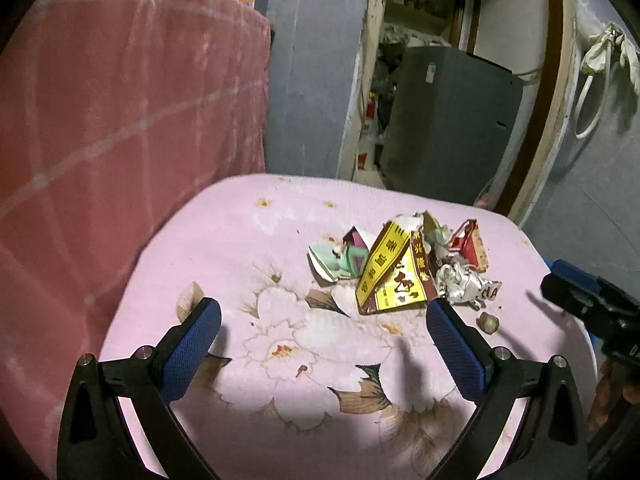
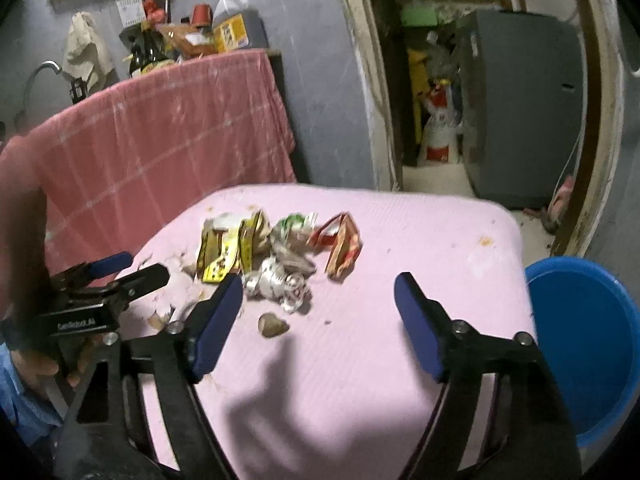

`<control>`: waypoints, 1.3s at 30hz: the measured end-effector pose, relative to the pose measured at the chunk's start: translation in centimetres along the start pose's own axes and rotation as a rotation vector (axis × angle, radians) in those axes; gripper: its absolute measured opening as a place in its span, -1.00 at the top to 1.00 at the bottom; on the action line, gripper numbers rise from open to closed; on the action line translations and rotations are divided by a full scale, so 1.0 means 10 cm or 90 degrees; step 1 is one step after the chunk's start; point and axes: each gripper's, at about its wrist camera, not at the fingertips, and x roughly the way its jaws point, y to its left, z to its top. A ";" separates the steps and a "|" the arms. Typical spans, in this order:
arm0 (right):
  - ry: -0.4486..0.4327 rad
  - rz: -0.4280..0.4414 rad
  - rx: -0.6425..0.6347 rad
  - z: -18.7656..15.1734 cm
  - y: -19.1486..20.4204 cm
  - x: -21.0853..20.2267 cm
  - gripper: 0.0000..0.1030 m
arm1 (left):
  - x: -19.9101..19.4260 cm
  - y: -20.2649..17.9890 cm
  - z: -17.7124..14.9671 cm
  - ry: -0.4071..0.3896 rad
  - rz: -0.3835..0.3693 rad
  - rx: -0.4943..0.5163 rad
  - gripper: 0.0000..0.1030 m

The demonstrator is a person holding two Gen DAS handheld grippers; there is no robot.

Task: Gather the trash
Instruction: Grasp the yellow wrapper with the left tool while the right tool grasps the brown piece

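A heap of trash lies on a pink flowered cloth [image 1: 280, 280]: a yellow and brown wrapper [image 1: 394, 276], a green and pink torn packet [image 1: 340, 258], a red packet [image 1: 470, 244], crumpled silver foil [image 1: 464, 284] and a small brown nut shell [image 1: 489, 323]. My left gripper [image 1: 324, 316] is open and empty, just short of the heap. In the right wrist view the yellow wrapper [image 2: 224, 248], red packet [image 2: 342, 246], foil [image 2: 280, 280] and shell [image 2: 272, 325] lie ahead of my right gripper [image 2: 318, 286], which is open and empty. The left gripper [image 2: 120, 268] shows at the left there.
A blue bucket [image 2: 592, 344] stands below the cloth's right edge. A pink checked cloth [image 1: 120, 120] hangs over a counter at the left, with bottles [image 2: 232, 20] on top. A grey cabinet [image 1: 448, 120] stands in the doorway behind.
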 end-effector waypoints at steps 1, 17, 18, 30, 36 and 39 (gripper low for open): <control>0.012 0.005 -0.003 -0.01 0.01 0.04 -0.35 | 0.02 0.01 0.00 0.007 -0.003 -0.001 -0.94; 0.115 0.035 -0.049 -0.12 0.25 0.45 0.36 | 0.27 -0.03 0.12 0.054 -0.083 0.002 -0.20; 0.116 0.036 -0.050 -0.13 0.26 0.45 0.41 | 0.28 -0.04 0.12 0.056 -0.087 0.003 -0.17; 0.113 0.048 -0.037 -0.15 0.23 0.43 0.61 | 0.45 -0.06 0.22 0.085 -0.127 -0.013 0.37; 0.108 0.047 -0.029 -0.16 0.21 0.41 0.61 | 0.43 -0.10 0.21 0.084 -0.130 -0.007 0.53; 0.104 0.045 -0.030 -0.16 0.21 0.38 0.61 | 0.43 -0.10 0.21 0.082 -0.130 -0.013 0.62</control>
